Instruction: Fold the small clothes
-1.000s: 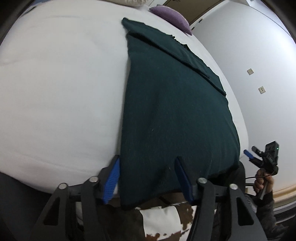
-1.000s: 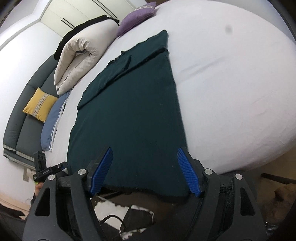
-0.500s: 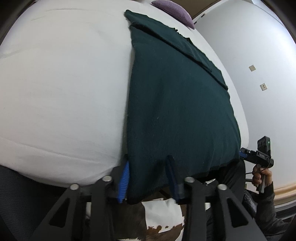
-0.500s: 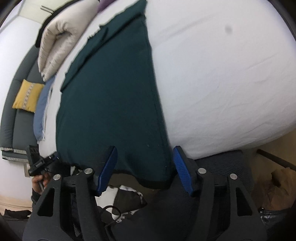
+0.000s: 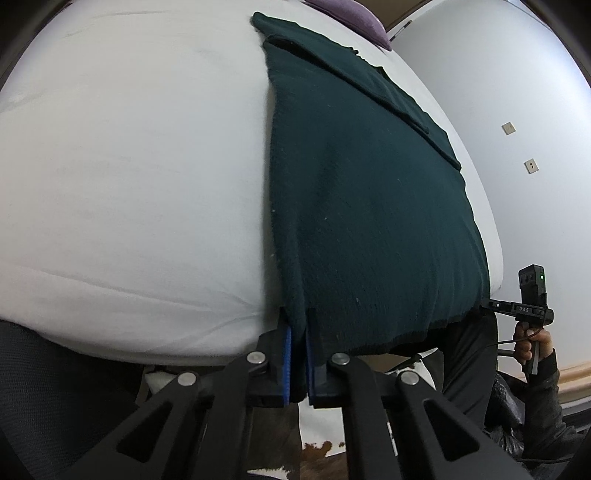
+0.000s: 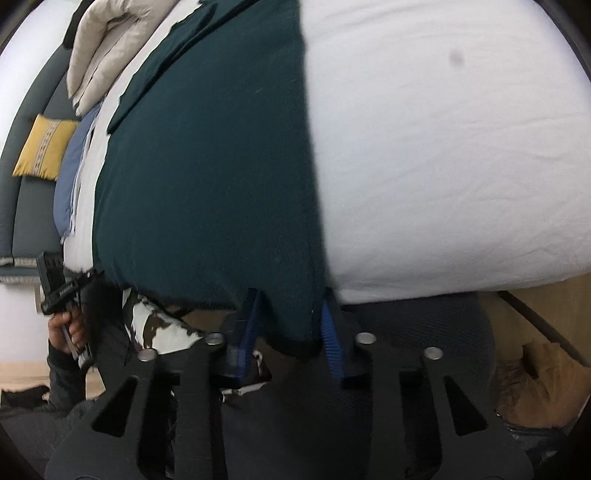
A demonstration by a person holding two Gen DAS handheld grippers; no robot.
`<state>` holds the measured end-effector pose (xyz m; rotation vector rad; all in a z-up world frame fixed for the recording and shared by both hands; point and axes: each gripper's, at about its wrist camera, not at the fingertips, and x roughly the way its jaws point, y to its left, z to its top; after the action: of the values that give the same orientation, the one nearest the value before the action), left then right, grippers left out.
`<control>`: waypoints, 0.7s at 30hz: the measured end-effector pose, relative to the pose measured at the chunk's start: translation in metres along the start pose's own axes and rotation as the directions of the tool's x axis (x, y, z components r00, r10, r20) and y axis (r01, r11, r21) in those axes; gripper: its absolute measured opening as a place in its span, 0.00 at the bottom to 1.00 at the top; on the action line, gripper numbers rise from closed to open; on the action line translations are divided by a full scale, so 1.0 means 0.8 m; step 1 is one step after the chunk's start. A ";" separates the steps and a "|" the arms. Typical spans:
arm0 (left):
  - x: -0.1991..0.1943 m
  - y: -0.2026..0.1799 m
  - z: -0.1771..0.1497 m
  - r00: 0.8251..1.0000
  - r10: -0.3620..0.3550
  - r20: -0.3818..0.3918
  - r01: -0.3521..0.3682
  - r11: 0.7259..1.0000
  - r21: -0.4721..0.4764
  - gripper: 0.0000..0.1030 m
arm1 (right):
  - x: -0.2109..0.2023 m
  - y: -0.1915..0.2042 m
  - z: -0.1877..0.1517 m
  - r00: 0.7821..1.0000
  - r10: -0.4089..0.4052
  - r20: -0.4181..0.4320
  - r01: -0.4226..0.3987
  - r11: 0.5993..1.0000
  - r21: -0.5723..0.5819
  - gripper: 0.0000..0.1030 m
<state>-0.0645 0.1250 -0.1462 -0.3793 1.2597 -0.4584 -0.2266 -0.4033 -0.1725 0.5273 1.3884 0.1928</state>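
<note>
Left gripper (image 5: 298, 363): blue pads together, clamped on the near-left corner of the dark green garment (image 5: 369, 206); its jaws have just been closing, hem pinched between them. Right gripper (image 6: 290, 325): jaws have just been closing too, the near-right corner between the pads. A gap shows between the blue faces, filled by cloth; the picture is motion-blurred, so whether the pads press firmly yet I cannot tell.

Garment: spread flat on the white bed (image 5: 129, 184), running lengthwise away from the person, near hem hanging a little over the bed's edge. At the far end, sleeves or side parts lie turned in on top, so the piece reads as a long rectangle. Judgement: side folds done; the lengthwise fold of near hem toward far end is not yet made. That and any final halving remain.

Pose: both grippers pitched steeply down over the bed's near edge, one at each near corner. In the left wrist view the person's right hand (image 5: 532, 343) grips the other tool's handle, low at the bed edge.

Beyond: rolled cream duvet (image 6: 99, 55), purple cushion (image 5: 351, 18), yellow cushion (image 6: 44, 147) on a grey sofa.
</note>
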 end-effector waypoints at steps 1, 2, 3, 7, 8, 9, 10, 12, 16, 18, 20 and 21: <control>-0.001 -0.001 -0.001 1.000 0.000 0.003 0.000 1.000 0.000 0.06 | -0.001 0.003 -0.002 1.000 0.002 0.010 -0.002 1.000 -0.003 0.09; -0.003 -0.002 -0.002 1.000 -0.001 0.006 0.001 1.000 0.000 0.06 | -0.002 0.006 -0.005 1.000 0.007 0.023 -0.007 1.000 -0.003 0.08; -0.006 -0.003 -0.003 1.000 -0.005 0.011 0.005 1.000 -0.002 0.05 | -0.005 0.009 -0.008 0.999 0.017 0.040 -0.017 1.000 -0.003 0.07; -0.022 -0.005 -0.004 0.998 -0.060 0.037 0.061 0.998 -0.027 0.05 | -0.031 0.017 -0.014 0.987 0.086 0.138 -0.088 0.996 0.007 0.06; -0.028 -0.005 -0.004 0.995 -0.085 0.047 0.087 0.996 -0.037 0.05 | -0.040 0.020 -0.016 0.980 0.111 0.166 -0.113 0.994 0.004 0.06; -0.035 -0.005 -0.003 0.991 -0.115 0.061 0.118 0.992 -0.049 0.05 | -0.050 0.019 -0.019 0.974 0.129 0.188 -0.131 0.991 -0.001 0.06; -0.041 -0.006 -0.002 0.988 -0.137 0.075 0.142 0.988 -0.059 0.05 | -0.061 0.021 -0.020 0.965 0.150 0.216 -0.153 0.988 -0.005 0.06; -0.056 -0.006 0.001 0.975 -0.192 0.114 0.202 0.976 -0.083 0.05 | -0.080 0.025 -0.019 0.942 0.188 0.276 -0.195 0.981 -0.001 0.06; -0.075 -0.009 0.006 0.946 -0.275 0.173 0.296 0.949 -0.108 0.05 | -0.105 0.038 -0.015 0.910 0.224 0.349 -0.232 0.972 -0.018 0.06; -0.084 -0.007 0.009 0.925 -0.323 0.200 0.350 0.929 -0.119 0.05 | -0.110 0.049 -0.011 0.901 0.230 0.368 -0.236 0.971 -0.031 0.06; -0.086 -0.010 0.012 0.911 -0.350 0.217 0.381 0.916 -0.126 0.05 | -0.113 0.061 -0.009 0.890 0.246 0.384 -0.249 0.968 -0.044 0.06; -0.088 -0.010 0.013 0.901 -0.369 0.227 0.404 0.905 -0.133 0.05 | -0.113 0.068 -0.009 0.883 0.254 0.393 -0.256 0.965 -0.050 0.06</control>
<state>-0.0725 0.1553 -0.0817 -0.8193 1.0324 -0.6323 -0.2414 -0.3930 -0.0678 0.7111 0.9194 0.2796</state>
